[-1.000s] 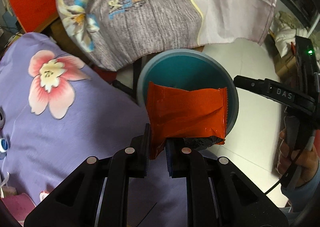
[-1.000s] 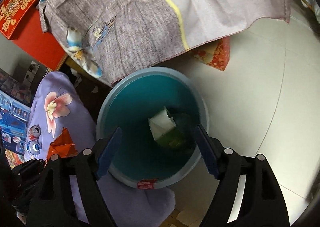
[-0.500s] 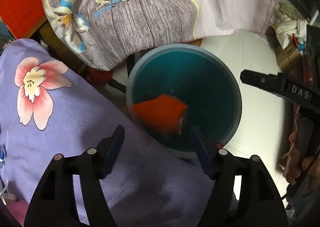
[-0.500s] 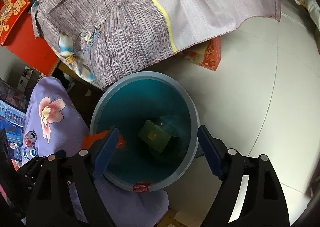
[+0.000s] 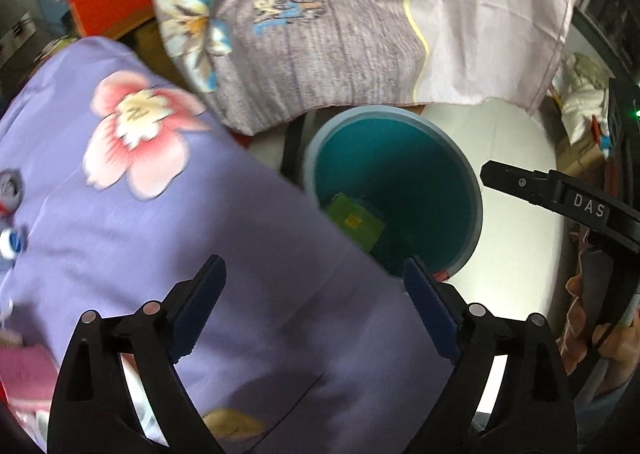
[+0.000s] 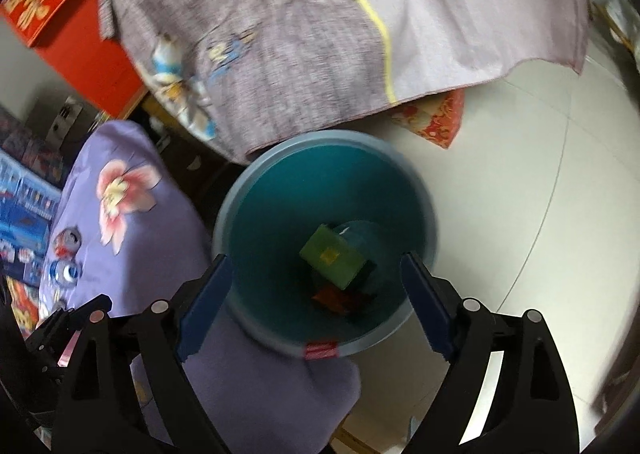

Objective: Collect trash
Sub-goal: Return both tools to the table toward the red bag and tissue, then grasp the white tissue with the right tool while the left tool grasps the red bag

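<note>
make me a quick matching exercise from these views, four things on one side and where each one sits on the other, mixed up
Things:
1. green carton
2. red wrapper
3. drink cans
4. red patterned box

Places:
A. on the purple flowered cloth
B. on the floor under the grey cloth's edge
C. bin bottom, partly under the carton
D. in the bin, on top

Pairs: 1-D, 2-C, 3-A, 4-B

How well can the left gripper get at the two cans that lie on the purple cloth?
Probably yes. The cans lie uncovered on the purple cloth, with nothing on top. The left gripper holds nothing, its fingers opening, over the same cloth.
</note>
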Motion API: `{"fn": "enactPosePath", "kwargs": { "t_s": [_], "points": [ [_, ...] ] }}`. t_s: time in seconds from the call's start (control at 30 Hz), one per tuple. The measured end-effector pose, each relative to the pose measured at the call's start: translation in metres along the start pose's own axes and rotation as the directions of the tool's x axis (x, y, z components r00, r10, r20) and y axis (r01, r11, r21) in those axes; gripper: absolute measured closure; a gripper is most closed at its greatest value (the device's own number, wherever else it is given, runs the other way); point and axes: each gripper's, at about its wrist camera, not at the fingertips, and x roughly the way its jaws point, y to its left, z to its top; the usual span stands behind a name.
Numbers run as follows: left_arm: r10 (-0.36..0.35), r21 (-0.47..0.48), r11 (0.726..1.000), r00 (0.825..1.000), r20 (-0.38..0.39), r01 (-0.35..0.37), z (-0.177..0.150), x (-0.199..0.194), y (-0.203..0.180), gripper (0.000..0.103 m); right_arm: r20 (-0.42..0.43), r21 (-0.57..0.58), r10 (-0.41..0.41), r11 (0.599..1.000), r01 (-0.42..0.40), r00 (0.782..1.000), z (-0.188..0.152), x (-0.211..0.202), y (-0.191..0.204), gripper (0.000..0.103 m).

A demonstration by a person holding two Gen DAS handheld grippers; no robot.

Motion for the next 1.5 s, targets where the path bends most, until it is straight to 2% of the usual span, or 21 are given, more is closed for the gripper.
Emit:
{"fn": "enactPosePath", "kwargs": {
  "t_s": [0.33, 0.63, 0.73, 0.83, 0.97, 1.03, 1.1, 1.23, 1.3, 1.37, 1.5],
  "points": [
    [0.083, -0.118, 0.99, 0.996, 0.041, -0.078, -0.059, -0.054, 0.064, 0.011, -0.064, -0.157, 0.062, 0.985, -0.071, 0.996, -0.035, -0.007, 0.081, 0.021],
    [0.175, -0.274, 0.95, 0.981, 0.081, -0.147, -0.121, -0.111, 0.147, 0.011, -0.134, -0.332, 0.074, 0.936, -0.115, 0.988, -0.072, -0.009, 0.167, 0.021],
    [0.215, -0.342, 0.923, 0.973, 0.087, -0.174, -0.145, -0.128, 0.178, 0.01, -0.163, -0.427, 0.07, 0.894, -0.134, 0.984, -0.087, -0.01, 0.208, 0.021],
    [0.245, -0.429, 0.884, 0.966, 0.082, -0.187, -0.176, -0.145, 0.216, 0.01, -0.184, -0.513, 0.073, 0.843, -0.159, 0.98, -0.103, -0.01, 0.244, 0.021],
    [0.237, -0.554, 0.819, 0.968, 0.089, -0.149, -0.207, -0.161, 0.261, 0.01, -0.235, -0.607, 0.094, 0.764, -0.221, 0.968, -0.125, -0.011, 0.302, 0.021],
    [0.234, -0.608, 0.784, 0.967, 0.104, -0.125, -0.219, -0.169, 0.281, 0.01, -0.239, -0.636, 0.104, 0.734, -0.237, 0.965, -0.129, -0.013, 0.327, 0.021],
    [0.245, -0.637, 0.762, 0.963, 0.116, -0.117, -0.228, -0.176, 0.295, 0.01, -0.235, -0.67, 0.113, 0.7, -0.245, 0.965, -0.132, -0.015, 0.356, 0.021],
    [0.269, -0.641, 0.755, 0.957, 0.111, -0.138, -0.238, -0.181, 0.312, 0.01, -0.251, -0.753, 0.123, 0.598, -0.274, 0.96, -0.145, -0.012, 0.419, 0.021],
    [0.275, -0.641, 0.754, 0.955, 0.112, -0.142, -0.241, -0.183, 0.32, 0.01, -0.272, -0.769, 0.126, 0.567, -0.295, 0.954, -0.148, -0.006, 0.441, 0.021],
    [0.28, -0.635, 0.759, 0.953, 0.119, -0.143, -0.242, -0.186, 0.33, 0.01, -0.299, -0.768, 0.127, 0.556, -0.317, 0.946, -0.149, 0.003, 0.459, 0.021],
    [0.282, -0.583, 0.796, 0.952, 0.119, -0.163, -0.242, -0.185, 0.343, 0.01, -0.356, -0.756, 0.116, 0.548, -0.358, 0.927, -0.151, 0.029, 0.487, 0.021]
  ]
}}
